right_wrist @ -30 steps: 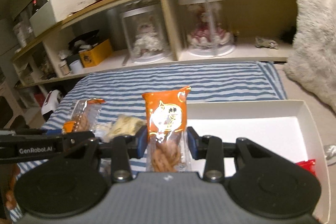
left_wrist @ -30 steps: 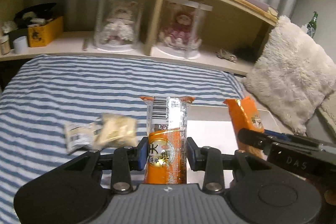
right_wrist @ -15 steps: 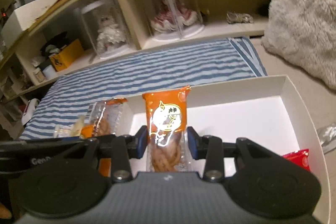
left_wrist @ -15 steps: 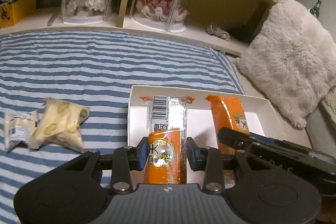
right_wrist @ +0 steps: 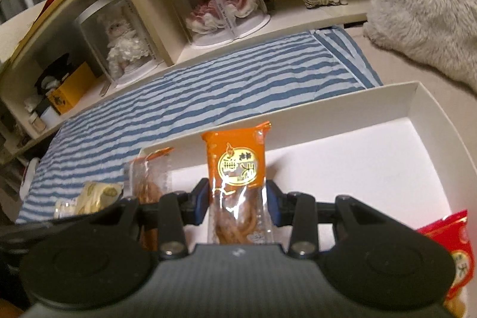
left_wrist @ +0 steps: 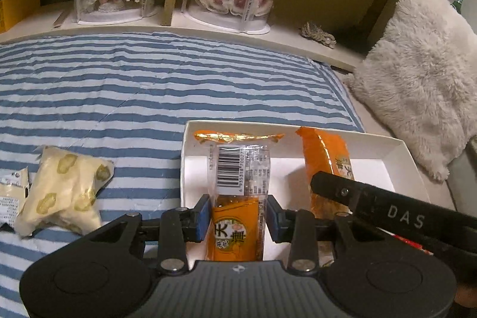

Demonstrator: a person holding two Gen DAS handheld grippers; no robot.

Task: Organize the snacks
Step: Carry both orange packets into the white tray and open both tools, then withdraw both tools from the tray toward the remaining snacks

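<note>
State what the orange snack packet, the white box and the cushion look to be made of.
Orange snack packet: glossy plastic film, to judge by glare and a see-through lower part showing the twist.
White box: matte card, probably, with thin, flat upright walls.
Cushion: long-pile fluffy fabric, perhaps faux fur; shaggy tufts.

Left tool [left_wrist: 237,218] clamped tight, right tool [right_wrist: 237,206] clamped tight, both angled downward

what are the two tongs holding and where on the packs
Left tongs: orange snack pack, gripped mid-length. Right tongs: a second orange pack, gripped mid-length too.
</note>
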